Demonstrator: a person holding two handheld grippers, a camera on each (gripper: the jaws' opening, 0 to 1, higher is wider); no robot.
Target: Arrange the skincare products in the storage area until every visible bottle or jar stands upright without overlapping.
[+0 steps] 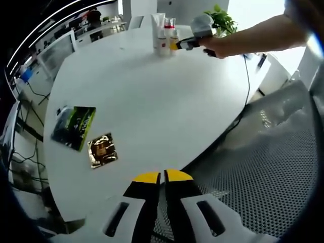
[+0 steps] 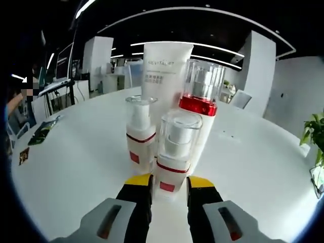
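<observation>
Your right claw (image 2: pixel 169 181) sits low at 6 o'clock in the right gripper view, its 2 yellow-tipped jaws set on either side of the base of a short pump bottle (image 2: pixel 175 152) with a clear cap and a red band; the jaws stand just beside its sides, and you cannot tell from here whether they are truly pressing on it. Just to the 10 o'clock side of that bottle stands a second small pump bottle (image 2: pixel 140 132), upright, also red-banded. Behind them, toward 12 o'clock, rises a tall white tube (image 2: pixel 163 71), and at 1 o'clock a taller bottle with a red collar (image 2: pixel 201 104) under a clear cap. All 4 stand upright in a tight cluster on the white tabletop (image 2: pixel 76 167). In the left gripper view, your left claw (image 1: pixel 162 177) is at 6 o'clock with its jaws nearly together and nothing between them, hanging over the near edge of the tabletop (image 1: pixel 152 101). The same cluster of products (image 1: pixel 164 36) stands at the far end, at 12 o'clock, with your hand and the right claw (image 1: pixel 182 44) reaching in from 2 o'clock. At 9 o'clock lie 2 flat sachets, a green packet (image 1: pixel 74 126) and a gold packet (image 1: pixel 103 150), near each other and well apart from the bottles. A mesh chair (image 1: pixel 268 187) sits at 4 o'clock.
</observation>
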